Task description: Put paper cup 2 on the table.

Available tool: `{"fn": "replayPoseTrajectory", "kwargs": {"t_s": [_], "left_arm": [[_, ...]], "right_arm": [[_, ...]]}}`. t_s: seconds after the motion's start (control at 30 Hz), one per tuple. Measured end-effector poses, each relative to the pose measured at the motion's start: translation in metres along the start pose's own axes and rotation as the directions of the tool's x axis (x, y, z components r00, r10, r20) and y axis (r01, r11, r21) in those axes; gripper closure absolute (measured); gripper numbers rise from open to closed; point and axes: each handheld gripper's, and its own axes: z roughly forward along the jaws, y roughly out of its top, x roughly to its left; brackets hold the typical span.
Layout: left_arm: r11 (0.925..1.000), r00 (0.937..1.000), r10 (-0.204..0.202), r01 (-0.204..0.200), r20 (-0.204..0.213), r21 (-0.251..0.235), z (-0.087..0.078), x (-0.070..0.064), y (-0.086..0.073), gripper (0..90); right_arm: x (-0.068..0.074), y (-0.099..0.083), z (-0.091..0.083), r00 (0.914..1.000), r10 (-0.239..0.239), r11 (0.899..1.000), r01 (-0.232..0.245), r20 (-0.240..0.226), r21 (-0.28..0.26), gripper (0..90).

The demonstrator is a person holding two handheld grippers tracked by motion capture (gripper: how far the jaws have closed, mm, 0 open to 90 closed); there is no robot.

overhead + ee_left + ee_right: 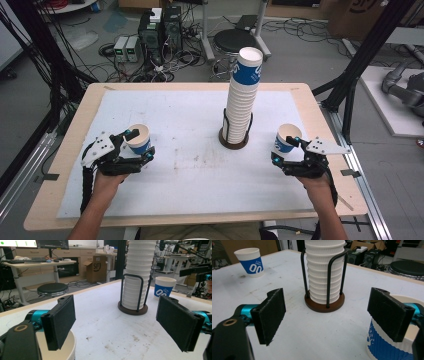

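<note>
Beside the left tool [115, 320], its near jaw hides most of a cup [60, 350]; the cup stack [138, 275] ahead runs off the top edge.

- My right gripper [325, 317] looks out over the white tabletop [294, 335], its two black jaws spread wide with bare table between them.
- At 12 o'clock a tall stack of ribbed white cups [322, 270] stands in a black wire holder [329, 282] on a round brown base [324, 305].
- At 10 o'clock, well apart, a blue-and-white paper cup [250, 262] stands upright.
- At 4 o'clock another blue-and-white cup [384, 346] sits just behind my jaw there; I cannot tell if they touch.
</note>
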Motion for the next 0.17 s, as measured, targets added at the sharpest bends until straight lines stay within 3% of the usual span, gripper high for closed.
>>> {"fn": "replayPoseTrajectory", "kwargs": {"t_s": [0.17], "left_arm": [[1.0000,1.0000,-0.004,0.004,-0.004,-0.005,0.0001,0.0011,-0.0002,15.8]], "right_arm": [[-0.0010,-0.0004,0.0014,1.0000,-0.002,1.000,0.002,-0.004,-0.001,15.2]]}}
